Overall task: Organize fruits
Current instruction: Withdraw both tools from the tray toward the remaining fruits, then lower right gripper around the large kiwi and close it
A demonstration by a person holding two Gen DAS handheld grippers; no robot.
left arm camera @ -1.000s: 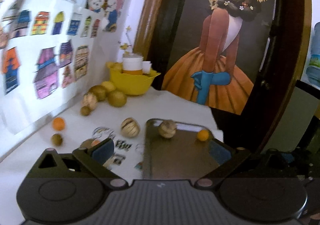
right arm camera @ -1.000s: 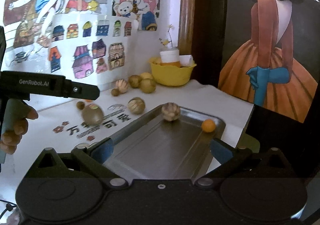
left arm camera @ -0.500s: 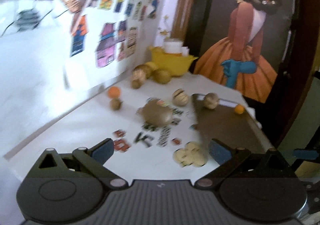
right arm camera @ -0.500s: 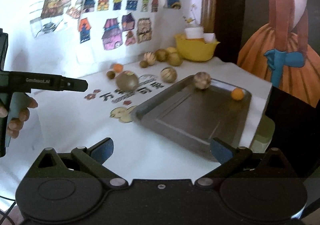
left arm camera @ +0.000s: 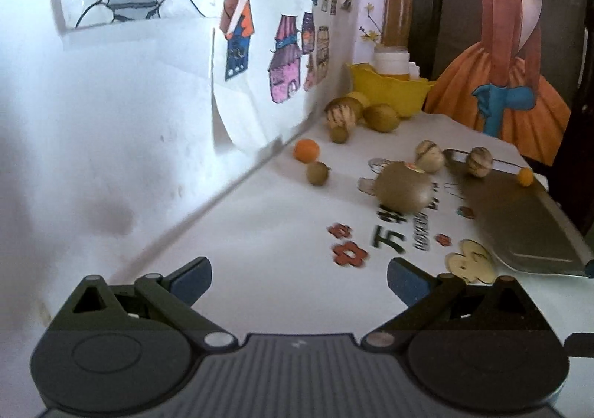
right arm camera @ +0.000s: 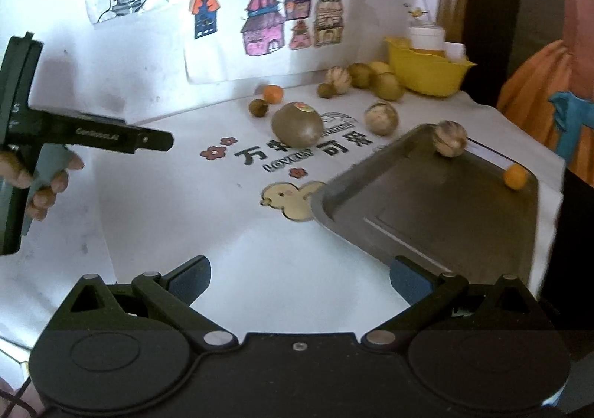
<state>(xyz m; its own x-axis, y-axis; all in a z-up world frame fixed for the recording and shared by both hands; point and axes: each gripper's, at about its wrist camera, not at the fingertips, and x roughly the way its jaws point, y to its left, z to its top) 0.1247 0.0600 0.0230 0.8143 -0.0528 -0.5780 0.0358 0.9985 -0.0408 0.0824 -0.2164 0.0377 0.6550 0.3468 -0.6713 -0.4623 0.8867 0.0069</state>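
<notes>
White tabletop (right arm camera: 230,269) against a wall (left arm camera: 111,113) papered with kids' drawings; printed characters and flower marks on the cloth.

Both grippers empty, jaws spread wide. Left gripper (left arm camera: 299,278) and right gripper (right arm camera: 299,278) both hang back at the near edge, well apart from any fruit.

Metal tray (right arm camera: 464,225) sits at the right, corner toward the right gripper. It already holds a striped pale fruit (right arm camera: 450,139) at the far rim and a small orange (right arm camera: 515,176) in the far right corner.

Likely next target: the big brown fruit (right arm camera: 296,124) with a sticker on top, on the cloth just left of the tray. Seen from the left wrist, the same fruit (left arm camera: 402,187) lies ahead and to the right of the jaws; from the right wrist, ahead and slightly left. It's roughly round, no strong long axis, so approach angle matters little. My read: the left gripper is the nearer one, seen side-on at (right arm camera: 163,141) and pointing roughly at the fruit.

Other loose fruit:
- another striped fruit (right arm camera: 381,118) between the brown one and the tray
- orange (right arm camera: 273,94) and a small green-brown one (right arm camera: 258,108) near the wall
- a cluster beside the yellow bowl (right arm camera: 427,74)

Room: open cloth in front of both grippers, no obstacles on the way in. The tray's raised rim needs clearing on the carry. Table edge is close behind the tray's right side, so a rolling fruit could go off there.
</notes>
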